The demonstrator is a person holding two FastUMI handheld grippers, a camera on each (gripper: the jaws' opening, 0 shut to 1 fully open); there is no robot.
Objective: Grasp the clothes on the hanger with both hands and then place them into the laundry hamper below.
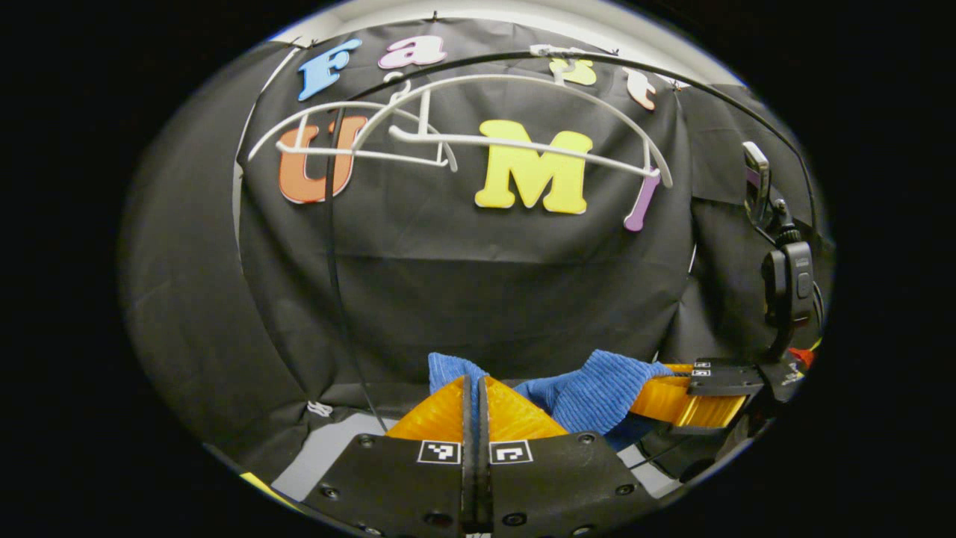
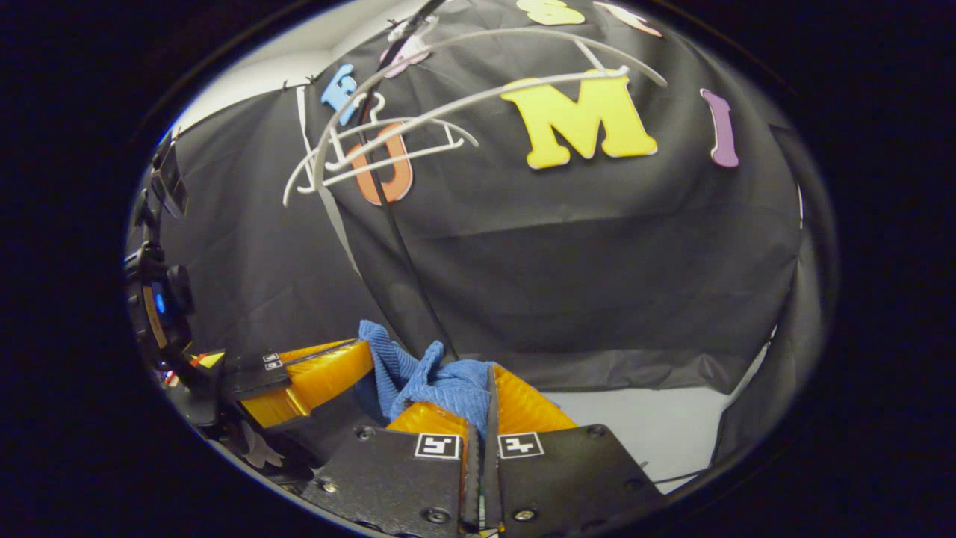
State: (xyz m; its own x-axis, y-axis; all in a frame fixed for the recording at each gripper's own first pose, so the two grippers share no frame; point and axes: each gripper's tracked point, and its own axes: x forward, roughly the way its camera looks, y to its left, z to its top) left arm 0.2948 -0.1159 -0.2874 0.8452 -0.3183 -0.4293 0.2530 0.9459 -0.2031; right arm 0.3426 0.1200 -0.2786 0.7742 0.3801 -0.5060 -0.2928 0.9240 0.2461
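A blue ribbed cloth (image 1: 597, 392) hangs stretched between my two grippers, low in front of the black wall. In the left gripper view my left gripper (image 1: 475, 382) is shut, and a corner of the cloth sticks up from between its fingertips. To its right, my right gripper (image 1: 661, 396) holds the other end. In the right gripper view the bunched blue cloth (image 2: 426, 377) lies over and between the fingers of my right gripper (image 2: 489, 377), which is shut on it. My left gripper (image 2: 351, 366) comes in from the left, touching the same cloth.
Bare white hangers (image 1: 523, 146) (image 2: 478, 97) hang on a black rail high above the grippers. A thin black pole (image 1: 332, 261) (image 2: 407, 254) runs down in front of the wall. Pale grey floor (image 1: 328, 448) (image 2: 642, 426) lies below the wall's hem.
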